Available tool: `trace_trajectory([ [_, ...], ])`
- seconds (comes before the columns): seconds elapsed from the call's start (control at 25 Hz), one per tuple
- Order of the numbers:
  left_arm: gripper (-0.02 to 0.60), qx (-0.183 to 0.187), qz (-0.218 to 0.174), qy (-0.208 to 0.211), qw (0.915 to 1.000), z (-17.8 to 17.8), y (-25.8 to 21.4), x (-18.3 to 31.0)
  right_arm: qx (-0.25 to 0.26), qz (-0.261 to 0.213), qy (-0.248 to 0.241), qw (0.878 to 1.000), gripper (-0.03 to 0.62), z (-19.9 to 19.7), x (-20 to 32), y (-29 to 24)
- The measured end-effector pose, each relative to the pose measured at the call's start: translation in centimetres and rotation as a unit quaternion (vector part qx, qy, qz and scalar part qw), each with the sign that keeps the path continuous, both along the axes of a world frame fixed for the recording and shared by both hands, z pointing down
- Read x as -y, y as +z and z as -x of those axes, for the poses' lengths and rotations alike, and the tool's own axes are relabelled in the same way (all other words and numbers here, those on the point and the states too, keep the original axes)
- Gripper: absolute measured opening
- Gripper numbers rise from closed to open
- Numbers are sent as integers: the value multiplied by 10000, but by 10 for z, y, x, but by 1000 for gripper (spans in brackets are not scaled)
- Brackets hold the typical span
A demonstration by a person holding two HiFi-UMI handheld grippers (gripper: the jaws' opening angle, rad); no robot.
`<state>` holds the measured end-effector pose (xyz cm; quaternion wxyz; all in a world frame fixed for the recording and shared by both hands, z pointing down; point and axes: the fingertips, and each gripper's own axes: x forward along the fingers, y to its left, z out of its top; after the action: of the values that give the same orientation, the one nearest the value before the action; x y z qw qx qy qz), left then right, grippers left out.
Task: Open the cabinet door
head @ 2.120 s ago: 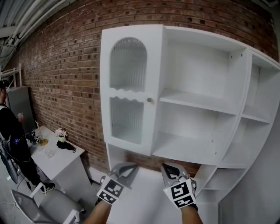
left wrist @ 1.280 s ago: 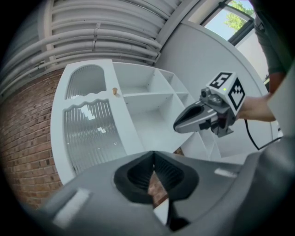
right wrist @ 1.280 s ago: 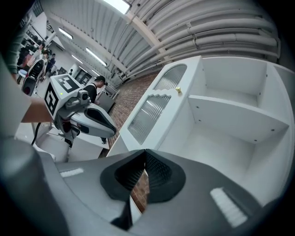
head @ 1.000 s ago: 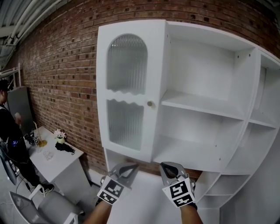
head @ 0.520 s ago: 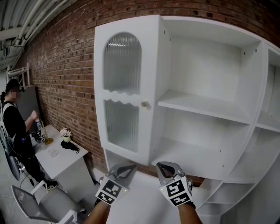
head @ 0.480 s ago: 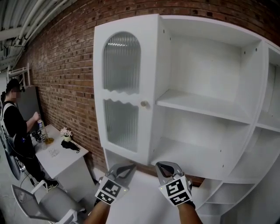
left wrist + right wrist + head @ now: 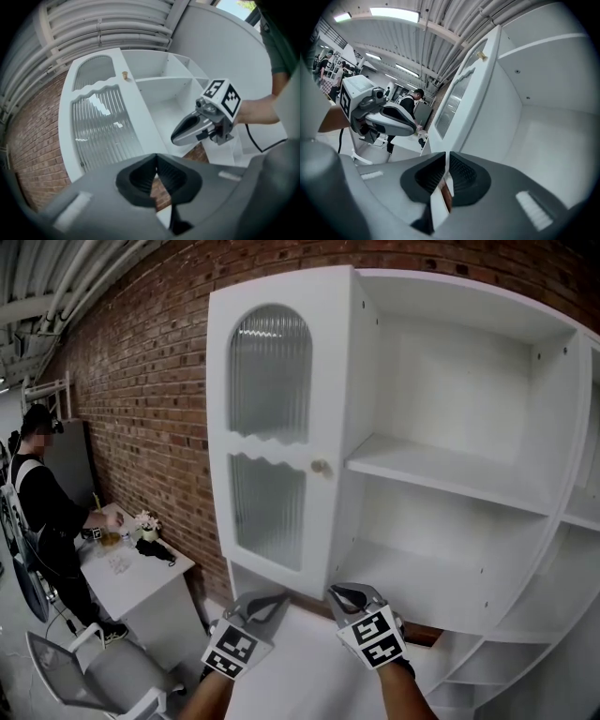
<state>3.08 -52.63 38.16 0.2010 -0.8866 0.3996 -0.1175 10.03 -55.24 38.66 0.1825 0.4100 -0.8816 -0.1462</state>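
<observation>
Straight ahead, the tall white cabinet door [image 7: 272,427] sat shut over the left compartment of a white open-shelf cabinet [image 7: 441,470] that stood against a red brick wall [image 7: 141,381]. It had an arched ribbed-glass pane above and a wavy-topped ribbed pane below. A small round brass knob [image 7: 321,467] stood at mid-height near the door's right edge, untouched, with both tools well below it.

The left gripper [image 7: 279,597] was held low, under the cabinet's bottom edge and pointing roughly level. Its jaws were clenched tip to tip with nothing between them. The right gripper [image 7: 337,593] was just beside it, its tips close under the door's lower right corner. Its jaws had just been opening and stood a narrow slit apart. Nothing was pinched there — only a white edge and a strip of brick-brown showed through the gap. Each gripper carried a white cube with black square markers [image 7: 377,637].

Off to the left, a person in black clothing [image 7: 47,493] stood at a white tabletop [image 7: 141,582] that bore a few items too small to tell. A grey chair [image 7: 94,676] stood near it.
</observation>
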Motion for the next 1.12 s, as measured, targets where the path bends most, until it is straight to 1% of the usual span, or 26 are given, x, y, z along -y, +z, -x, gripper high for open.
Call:
trace_trajectory([
  [0.16,3,48,25,15,10000,7,-1,5,22,136,21,9999,41,4,16,5],
  [0.24,3,65,42,23,10000,11,-1,6,83,169,15,9998,78,7,19,6],
  [0.32,3,56,54,35,10000,18,-2,7,140,204,35,9997,98,11,22,7],
  [0.48,3,78,54,67,9999,24,-3,10,148,212,175,9995,98,12,30,7],
  [0.6,3,53,23,59,10000,24,-6,7,27,172,215,9996,98,10,27,8],
  [0.68,3,33,-6,47,10000,27,-8,4,-127,167,172,9996,75,14,20,10],
  [0.84,3,-32,-47,20,10000,31,-14,-5,-405,127,39,9991,57,25,-1,10],
  [1.0,3,-35,6,-30,10000,29,-14,-19,-453,18,-165,9988,26,35,-28,5],
  [1.12,3,-73,51,-135,9999,35,-10,-29,-550,-160,-300,9979,12,49,-50,3],
])
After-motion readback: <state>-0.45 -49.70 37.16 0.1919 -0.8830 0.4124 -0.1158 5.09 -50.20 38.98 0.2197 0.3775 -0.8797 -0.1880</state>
